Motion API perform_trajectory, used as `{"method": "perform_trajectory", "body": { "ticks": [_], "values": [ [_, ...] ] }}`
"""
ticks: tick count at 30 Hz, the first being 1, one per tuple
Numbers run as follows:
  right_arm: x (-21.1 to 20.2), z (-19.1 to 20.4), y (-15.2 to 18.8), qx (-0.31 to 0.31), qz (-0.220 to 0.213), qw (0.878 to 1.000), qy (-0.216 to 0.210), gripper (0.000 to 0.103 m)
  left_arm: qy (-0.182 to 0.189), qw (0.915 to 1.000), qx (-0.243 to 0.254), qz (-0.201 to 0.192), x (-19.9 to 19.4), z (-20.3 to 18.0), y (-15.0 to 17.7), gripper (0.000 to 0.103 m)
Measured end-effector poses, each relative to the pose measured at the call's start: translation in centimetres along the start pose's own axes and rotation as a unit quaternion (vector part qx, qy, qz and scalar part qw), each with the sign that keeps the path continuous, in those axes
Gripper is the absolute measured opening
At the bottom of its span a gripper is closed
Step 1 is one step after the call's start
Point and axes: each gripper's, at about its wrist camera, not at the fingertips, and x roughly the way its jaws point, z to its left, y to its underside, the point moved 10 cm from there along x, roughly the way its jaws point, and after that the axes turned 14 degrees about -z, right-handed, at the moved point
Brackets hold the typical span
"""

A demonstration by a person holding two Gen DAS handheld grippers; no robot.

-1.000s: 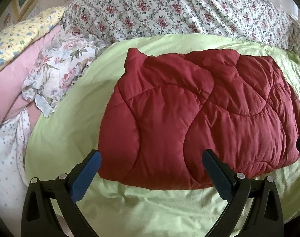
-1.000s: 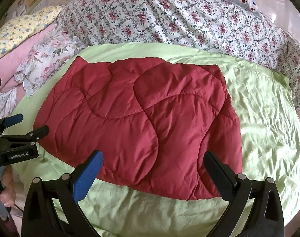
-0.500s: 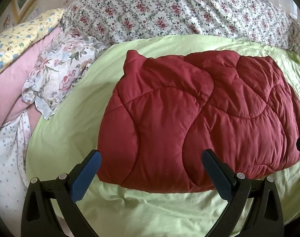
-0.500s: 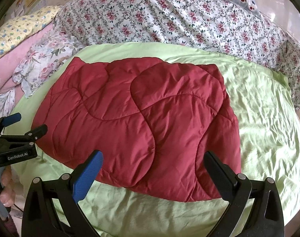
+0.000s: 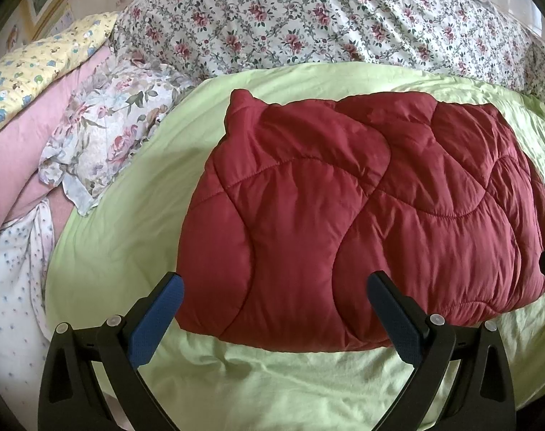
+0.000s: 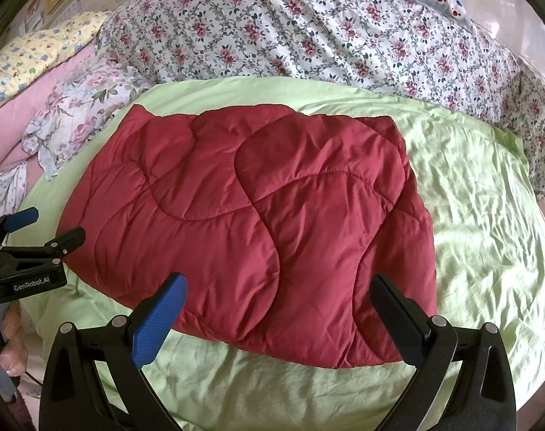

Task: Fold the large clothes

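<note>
A dark red quilted garment [image 5: 362, 222] lies folded into a thick rectangle on a light green sheet [image 5: 128, 222]; it also shows in the right wrist view [image 6: 250, 230]. My left gripper [image 5: 276, 287] is open and empty, hovering just short of the garment's near left edge. My right gripper [image 6: 277, 287] is open and empty, hovering over the garment's near right edge. The left gripper also shows at the left edge of the right wrist view [image 6: 42, 226], beside the garment's left corner.
A floral quilt [image 6: 308, 36] is piled along the back. A floral pillow [image 5: 103, 133], a pink cover [image 5: 13, 154] and a yellow patterned pillow [image 5: 38, 68] lie at the left. The green sheet [image 6: 488, 233] stretches to the right of the garment.
Both views have drawn slightly back and down, so the garment sits a little higher in frame. Both grippers stay open. The garment has not moved.
</note>
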Motion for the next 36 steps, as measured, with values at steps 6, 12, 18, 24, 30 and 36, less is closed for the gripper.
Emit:
{"method": "perform_trajectory", "body": {
  "ticks": [6,12,18,24,30,36],
  "values": [
    [0.05,-0.16,0.00,0.001,0.000,1.000,0.000,0.102,0.001,1.0000,0.000,0.000,0.04,-0.02,-0.02,0.102],
    [0.02,-0.27,-0.06,0.003,0.000,1.000,0.001,0.102,0.000,1.0000,-0.003,0.001,0.16,0.06,-0.09,0.102],
    [0.02,-0.48,-0.11,0.007,0.000,1.000,0.002,0.102,-0.002,1.0000,-0.004,0.003,0.22,0.03,-0.12,0.102],
    [0.09,-0.55,-0.07,0.010,0.001,1.000,0.002,0.102,0.000,1.0000,-0.004,0.003,0.20,-0.22,-0.12,0.102],
    [0.15,-0.56,-0.04,0.011,0.002,1.000,0.001,0.102,0.001,1.0000,-0.004,0.003,0.23,-0.37,-0.11,0.102],
    [0.34,-0.37,0.11,0.013,0.006,1.000,0.000,0.102,0.004,1.0000,-0.008,0.004,0.32,-0.41,-0.05,0.102]
  ]
}}
